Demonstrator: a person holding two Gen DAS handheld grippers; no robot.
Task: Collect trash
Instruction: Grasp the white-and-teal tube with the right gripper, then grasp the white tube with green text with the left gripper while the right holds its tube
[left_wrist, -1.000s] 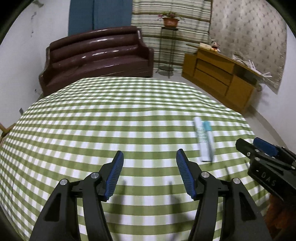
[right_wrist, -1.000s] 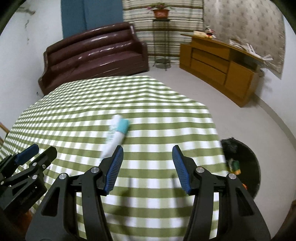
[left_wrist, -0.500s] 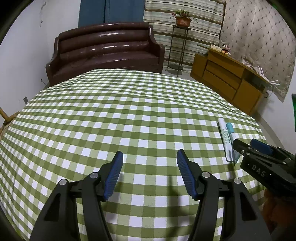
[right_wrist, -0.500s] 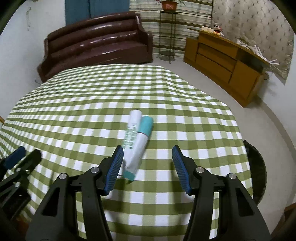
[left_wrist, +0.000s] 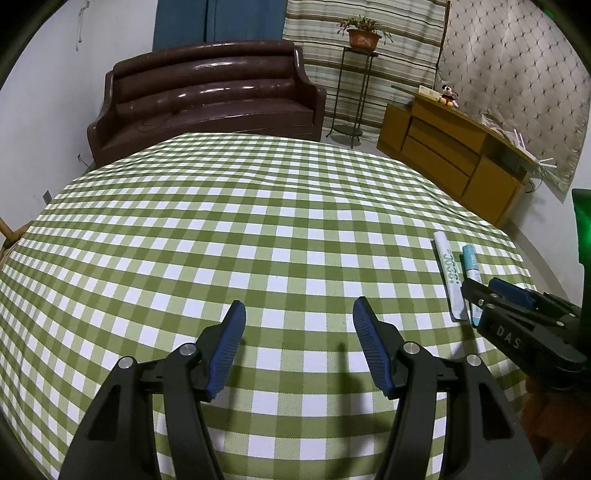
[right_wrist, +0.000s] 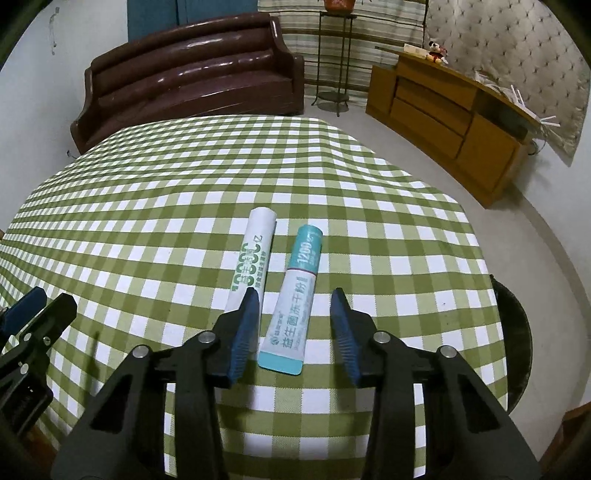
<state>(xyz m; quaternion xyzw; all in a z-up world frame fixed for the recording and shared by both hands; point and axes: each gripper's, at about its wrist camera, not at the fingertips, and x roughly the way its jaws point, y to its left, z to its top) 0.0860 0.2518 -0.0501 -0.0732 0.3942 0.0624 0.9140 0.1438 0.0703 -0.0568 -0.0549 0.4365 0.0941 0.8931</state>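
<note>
Two stick sachets lie side by side on the green checked tablecloth (right_wrist: 147, 206): a white one with green print (right_wrist: 253, 258) and a white one with teal ends (right_wrist: 297, 295). My right gripper (right_wrist: 294, 303) is open, low over the table, with the teal sachet's near half between its fingers; its left finger overlaps the white sachet's near end. In the left wrist view both sachets, white (left_wrist: 448, 273) and teal (left_wrist: 471, 267), lie at the right, with the right gripper (left_wrist: 491, 291) over their near ends. My left gripper (left_wrist: 297, 317) is open and empty above bare cloth.
A dark round bin (right_wrist: 515, 347) stands on the floor past the table's right edge. A brown sofa (left_wrist: 207, 96), a plant stand (left_wrist: 360, 74) and a wooden sideboard (left_wrist: 454, 155) stand behind the table.
My right gripper has moved forward and down so that the teal sachet now lies between its fingers. The left gripper has shifted a little and stays open.
</note>
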